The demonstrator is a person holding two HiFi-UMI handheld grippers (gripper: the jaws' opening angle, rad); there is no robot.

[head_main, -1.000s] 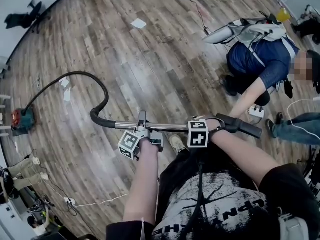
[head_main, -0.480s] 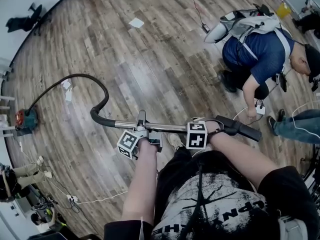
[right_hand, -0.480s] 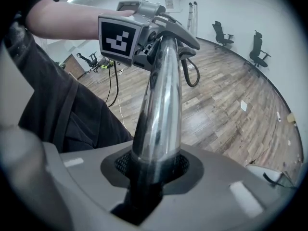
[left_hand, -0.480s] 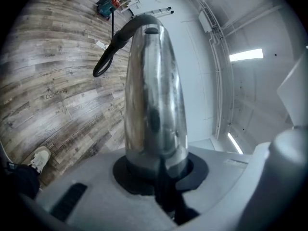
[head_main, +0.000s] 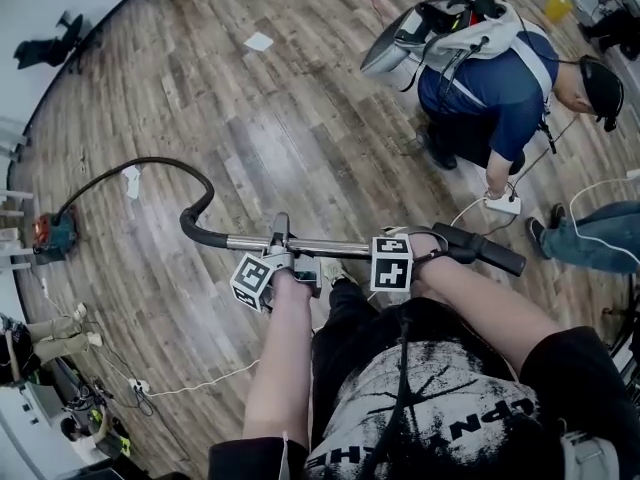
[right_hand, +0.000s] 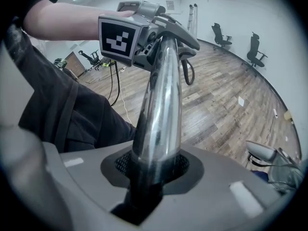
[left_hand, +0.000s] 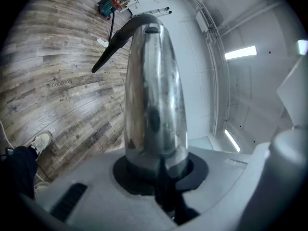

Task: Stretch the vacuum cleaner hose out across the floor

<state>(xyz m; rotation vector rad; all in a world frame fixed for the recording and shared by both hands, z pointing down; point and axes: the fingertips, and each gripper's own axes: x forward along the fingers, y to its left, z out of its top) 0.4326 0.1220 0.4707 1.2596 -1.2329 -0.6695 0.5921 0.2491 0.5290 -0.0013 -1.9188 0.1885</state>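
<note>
Marker cubes cover the jaws in the head view. In the gripper views the chrome tube fills each gap, so the pads barely show. The left gripper and right gripper both pinch that tube, which is held level. The hose starts past the left gripper and curves across the floor to the vacuum.

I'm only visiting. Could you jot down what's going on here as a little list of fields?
Left gripper: shut on tube
Right gripper: shut on tube, nearer the black handle
Hose: curves from the tube's end to the vacuum
Floor: wood planks
Bystander: crouching, top right in head view
</note>
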